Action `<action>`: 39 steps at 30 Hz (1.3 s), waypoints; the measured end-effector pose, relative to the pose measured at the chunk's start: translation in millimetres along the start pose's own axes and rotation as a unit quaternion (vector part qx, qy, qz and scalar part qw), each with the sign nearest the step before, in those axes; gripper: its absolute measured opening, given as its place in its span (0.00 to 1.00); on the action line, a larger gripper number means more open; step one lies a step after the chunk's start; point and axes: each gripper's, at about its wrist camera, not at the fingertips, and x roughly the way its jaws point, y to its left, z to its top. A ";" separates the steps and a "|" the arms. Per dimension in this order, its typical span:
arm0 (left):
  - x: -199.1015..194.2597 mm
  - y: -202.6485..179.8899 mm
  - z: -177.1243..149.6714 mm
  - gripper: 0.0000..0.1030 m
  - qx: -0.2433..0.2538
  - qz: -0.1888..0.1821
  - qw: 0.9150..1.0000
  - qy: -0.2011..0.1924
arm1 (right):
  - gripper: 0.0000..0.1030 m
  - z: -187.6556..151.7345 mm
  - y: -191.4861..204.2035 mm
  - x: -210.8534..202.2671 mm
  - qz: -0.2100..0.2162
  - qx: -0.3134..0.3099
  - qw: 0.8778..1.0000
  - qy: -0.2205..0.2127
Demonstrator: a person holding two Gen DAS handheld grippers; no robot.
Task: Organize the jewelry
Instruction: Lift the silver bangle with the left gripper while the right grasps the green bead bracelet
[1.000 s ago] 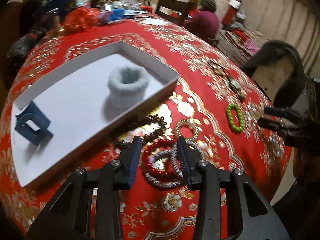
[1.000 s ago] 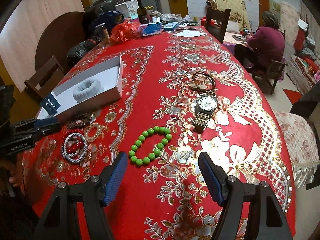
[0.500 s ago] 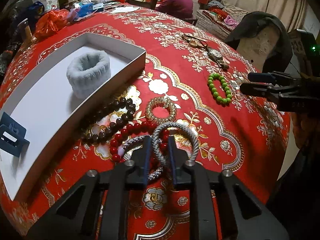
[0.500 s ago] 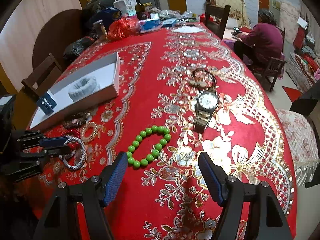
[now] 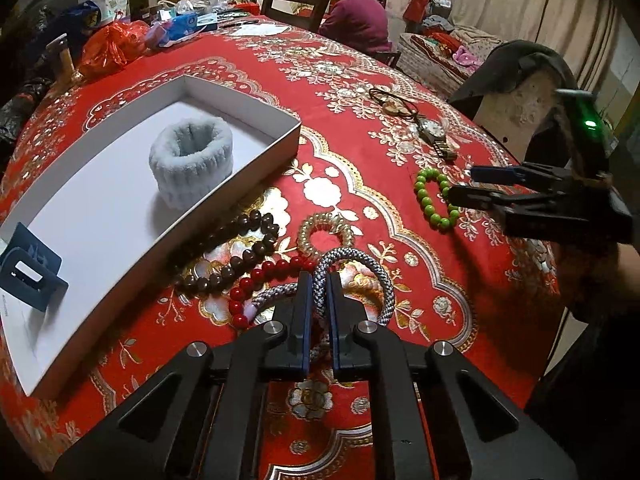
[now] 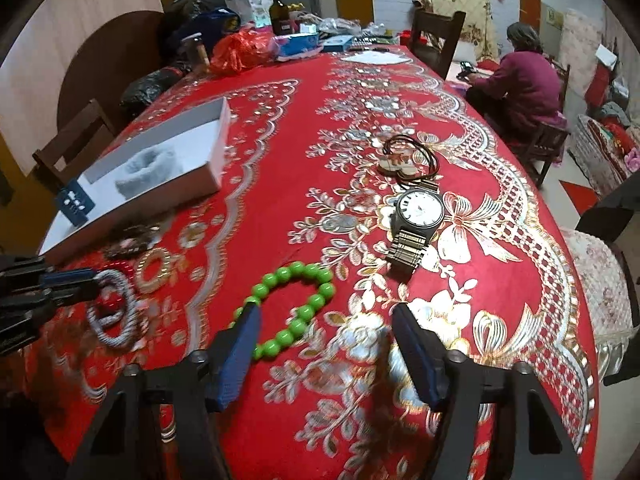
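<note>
The left gripper (image 5: 319, 280), wide apart a second ago, is now pinched tight on the grey rope bracelet (image 5: 376, 276), which lies on the red tablecloth (image 5: 360, 92) beside the red bead bracelet (image 5: 260, 276), just outside the white box (image 5: 100, 204); the right gripper (image 6: 326, 320) stays spread wide, holding nothing, now closer over the green bead bracelet (image 6: 296, 304).

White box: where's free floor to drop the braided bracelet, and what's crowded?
In the white box, bare floor lies between the grey wristband and the blue clip. Outside its near wall it's crowded: brown beads, red beads, gold ring. Left gripper pinches the braided bracelet.
</note>
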 end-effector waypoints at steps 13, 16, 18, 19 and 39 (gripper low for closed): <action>-0.4 5.1 1.3 0.06 -0.013 0.001 1.000 0.001 | 0.12 -3.5 36.2 1.6 0.014 -0.096 0.995 -0.012; -0.5 5.0 1.4 0.06 -0.014 0.001 1.000 0.000 | 0.08 -4.2 26.8 -1.3 0.017 -0.075 0.997 -0.013; -0.7 5.3 1.3 0.06 -0.015 0.002 1.000 0.000 | 0.08 -3.0 25.4 -4.7 0.018 -0.069 0.997 -0.019; -0.7 5.8 1.3 0.06 -0.016 0.002 1.000 0.000 | 0.08 -2.1 24.0 -9.8 0.020 -0.063 0.997 -0.027; -31.3 28.7 14.1 0.06 -0.068 -0.001 0.997 -0.043 | 0.08 17.9 41.1 -69.3 0.105 -0.013 0.989 -0.106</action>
